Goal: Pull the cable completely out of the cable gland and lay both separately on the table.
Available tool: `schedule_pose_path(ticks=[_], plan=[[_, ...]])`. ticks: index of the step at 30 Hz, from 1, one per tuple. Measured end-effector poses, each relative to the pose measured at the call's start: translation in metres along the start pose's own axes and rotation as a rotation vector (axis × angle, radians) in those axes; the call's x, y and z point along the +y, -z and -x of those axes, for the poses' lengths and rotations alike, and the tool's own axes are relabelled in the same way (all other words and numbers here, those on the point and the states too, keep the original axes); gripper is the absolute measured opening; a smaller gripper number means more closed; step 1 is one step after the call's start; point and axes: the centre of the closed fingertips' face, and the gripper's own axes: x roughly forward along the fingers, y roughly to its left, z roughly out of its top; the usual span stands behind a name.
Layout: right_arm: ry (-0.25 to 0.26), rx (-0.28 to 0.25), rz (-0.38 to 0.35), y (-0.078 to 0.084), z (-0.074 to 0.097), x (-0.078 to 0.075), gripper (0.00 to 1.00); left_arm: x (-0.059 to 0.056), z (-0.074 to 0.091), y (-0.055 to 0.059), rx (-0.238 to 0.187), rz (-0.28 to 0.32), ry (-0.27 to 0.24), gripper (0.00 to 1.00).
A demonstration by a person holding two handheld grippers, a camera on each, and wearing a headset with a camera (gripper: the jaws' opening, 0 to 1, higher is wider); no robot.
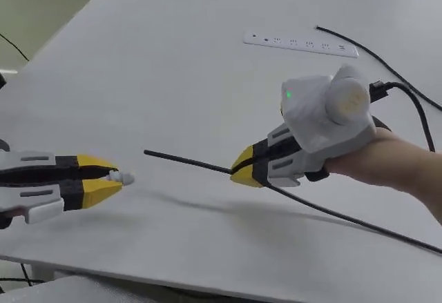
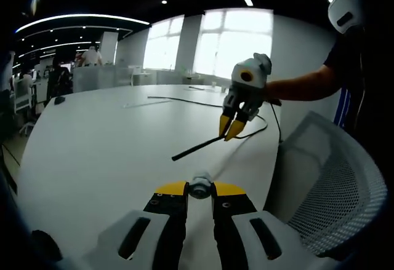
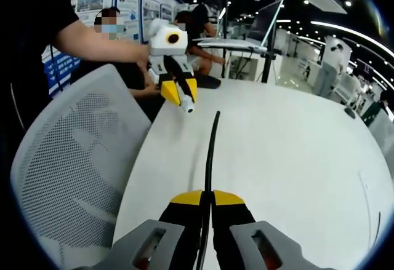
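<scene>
My left gripper (image 1: 119,178) hovers at the left of the white table (image 1: 173,61), shut on a small grey-white cable gland (image 1: 123,177). The same cable gland (image 2: 200,184) sits between the yellow jaw tips in the left gripper view. My right gripper (image 1: 239,168) is at the centre right, shut on a thin black cable (image 1: 186,161). The cable's free end points left, apart from the gland, and its other end trails off to the right. In the right gripper view the cable (image 3: 211,153) runs forward from the closed jaws, and the left gripper (image 3: 187,105) holds the gland beyond it.
A white power strip (image 1: 300,43) lies at the far side of the table, with a second black cable (image 1: 376,58) running past it. A mesh office chair (image 2: 332,184) stands at the table's near edge. People sit at desks in the background.
</scene>
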Motion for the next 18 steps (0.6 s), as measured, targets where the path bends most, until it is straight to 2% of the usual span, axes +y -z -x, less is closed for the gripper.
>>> schedule_pose_path(ticks=[2,4,6,7,9,11,16,17,18], plan=[[-0.002,-0.005,-0.019,-0.007,-0.009,-0.002,0.0,0.005,0.005,0.005,-0.006,0.01,-0.014,0.15],[0.003,-0.023,-0.017,-0.015,-0.016,-0.004,0.0,0.012,0.01,0.013,0.005,0.027,-0.052,0.15],[0.023,-0.033,-0.011,-0.023,-0.026,-0.008,0.0,0.016,0.014,0.015,-0.03,0.059,-0.09,0.15],[0.034,-0.045,-0.024,-0.029,-0.033,-0.011,0.0,0.017,0.017,0.018,-0.034,0.04,-0.106,0.15],[0.049,-0.063,-0.039,-0.037,-0.041,-0.014,0.0,0.019,0.02,0.021,-0.038,0.051,-0.123,0.15],[0.074,-0.076,-0.085,-0.045,-0.054,-0.02,0.0,0.023,0.025,0.026,-0.05,0.058,-0.158,0.15],[0.121,-0.103,-0.142,-0.064,-0.078,-0.03,0.0,0.036,0.032,0.035,-0.07,0.072,-0.248,0.15],[0.135,-0.113,-0.149,-0.067,-0.083,-0.032,0.0,0.035,0.032,0.035,-0.076,0.073,-0.247,0.15],[0.173,-0.112,-0.145,-0.068,-0.088,-0.037,0.0,0.039,0.033,0.038,-0.063,0.036,-0.281,0.15]])
